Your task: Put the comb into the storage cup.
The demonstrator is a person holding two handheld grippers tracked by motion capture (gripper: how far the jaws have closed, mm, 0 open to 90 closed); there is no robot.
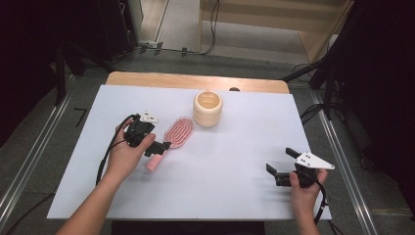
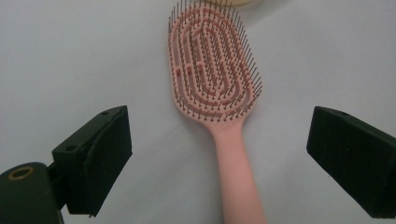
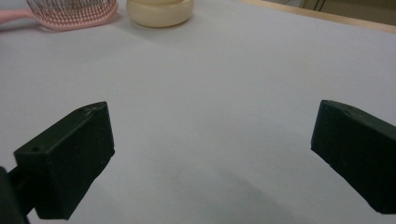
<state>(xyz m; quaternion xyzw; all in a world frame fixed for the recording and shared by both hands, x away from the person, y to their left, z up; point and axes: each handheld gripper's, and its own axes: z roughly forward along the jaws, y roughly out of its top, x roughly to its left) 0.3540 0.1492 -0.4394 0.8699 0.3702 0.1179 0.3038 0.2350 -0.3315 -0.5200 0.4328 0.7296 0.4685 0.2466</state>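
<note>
While the left claw (image 2: pixel 219 158) hangs spread over the worktop (image 1: pixel 235 161), the pink hairbrush (image 2: pixel 212 79) lies ungripped, handle between its jaws; right claw (image 1: pixel 280 166) spread, well apart.

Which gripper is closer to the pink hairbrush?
Left. The left gripper hovers over the pink hairbrush, its handle between open jaws. The right gripper sits far off near the table's right edge.

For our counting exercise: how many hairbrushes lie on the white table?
1. The pink hairbrush lies bristles up left of the middle, its handle between the open jaws of the left gripper, beside the cream pot. None seems hidden.
</note>
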